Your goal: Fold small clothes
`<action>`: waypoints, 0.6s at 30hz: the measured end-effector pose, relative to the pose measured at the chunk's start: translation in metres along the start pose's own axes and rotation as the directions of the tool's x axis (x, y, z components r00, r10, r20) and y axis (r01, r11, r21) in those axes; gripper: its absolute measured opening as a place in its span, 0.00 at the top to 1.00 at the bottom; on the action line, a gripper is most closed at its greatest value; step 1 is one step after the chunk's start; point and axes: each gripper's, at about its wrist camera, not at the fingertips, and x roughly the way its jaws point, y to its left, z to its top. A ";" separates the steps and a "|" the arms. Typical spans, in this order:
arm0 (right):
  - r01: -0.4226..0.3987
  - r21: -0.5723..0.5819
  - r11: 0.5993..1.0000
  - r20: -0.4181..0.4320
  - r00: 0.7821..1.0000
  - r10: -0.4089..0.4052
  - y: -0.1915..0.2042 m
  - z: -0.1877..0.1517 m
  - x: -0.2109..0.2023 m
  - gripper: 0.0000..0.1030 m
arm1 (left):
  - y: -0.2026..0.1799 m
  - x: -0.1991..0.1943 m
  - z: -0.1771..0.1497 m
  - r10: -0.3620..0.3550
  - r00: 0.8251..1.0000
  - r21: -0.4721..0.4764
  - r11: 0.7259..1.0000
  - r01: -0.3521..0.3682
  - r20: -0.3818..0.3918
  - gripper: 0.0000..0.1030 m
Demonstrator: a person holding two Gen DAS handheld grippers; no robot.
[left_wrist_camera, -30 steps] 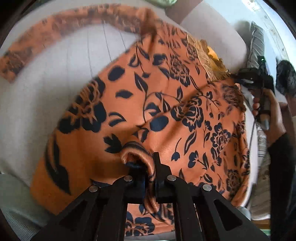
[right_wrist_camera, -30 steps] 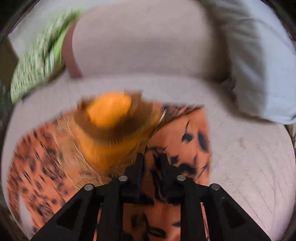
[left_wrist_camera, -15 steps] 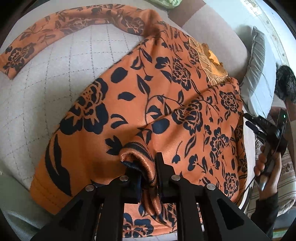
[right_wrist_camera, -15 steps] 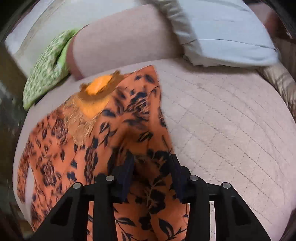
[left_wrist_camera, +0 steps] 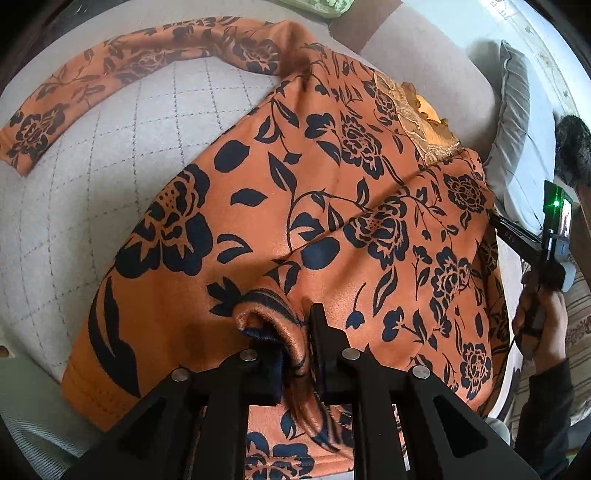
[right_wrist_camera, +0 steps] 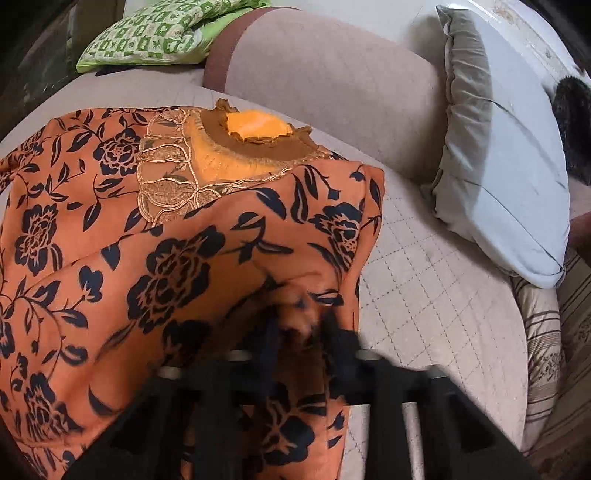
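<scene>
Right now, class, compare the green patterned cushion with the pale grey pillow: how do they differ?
The green patterned cushion carries a green-and-white print; the pale grey pillow is plain. The cushion lies flat beyond the sofa's backrest; the pillow leans tilted against the backrest's right end. Both are soft furnishings clear of the orange floral garment.

Blurred grip, cropped garment

The right hand-held gripper (right_wrist_camera: pixel 301 332) is smeared by motion blur, its hold on the orange floral garment (right_wrist_camera: pixel 177 266) unreadable; the garment's hem (left_wrist_camera: pixel 288 458) runs off the left view's bottom edge.
</scene>
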 end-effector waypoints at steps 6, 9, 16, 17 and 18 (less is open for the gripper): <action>-0.093 0.266 0.959 0.127 0.990 0.060 -0.069 -0.034 -0.049 0.88 | -0.003 -0.016 0.000 -0.093 0.995 0.009 0.996 0.093 0.047 0.96; -0.103 0.388 0.916 0.063 0.994 0.085 -0.101 -0.057 -0.020 0.88 | -0.015 0.003 -0.007 -0.121 0.992 0.042 0.992 0.123 -0.039 0.95; -0.146 0.497 0.856 0.057 0.989 0.136 -0.112 -0.079 -0.002 0.74 | -0.019 0.015 -0.011 -0.062 0.997 0.081 0.995 0.065 -0.045 0.93; -0.156 0.516 0.842 0.016 0.985 0.172 -0.112 -0.080 0.003 0.74 | -0.022 0.015 -0.013 -0.058 0.997 0.091 0.994 0.063 -0.050 0.92; -0.187 0.527 0.829 0.032 0.979 0.201 -0.111 -0.081 -0.003 0.74 | -0.025 0.013 -0.014 -0.046 0.998 0.112 0.992 0.051 -0.046 0.92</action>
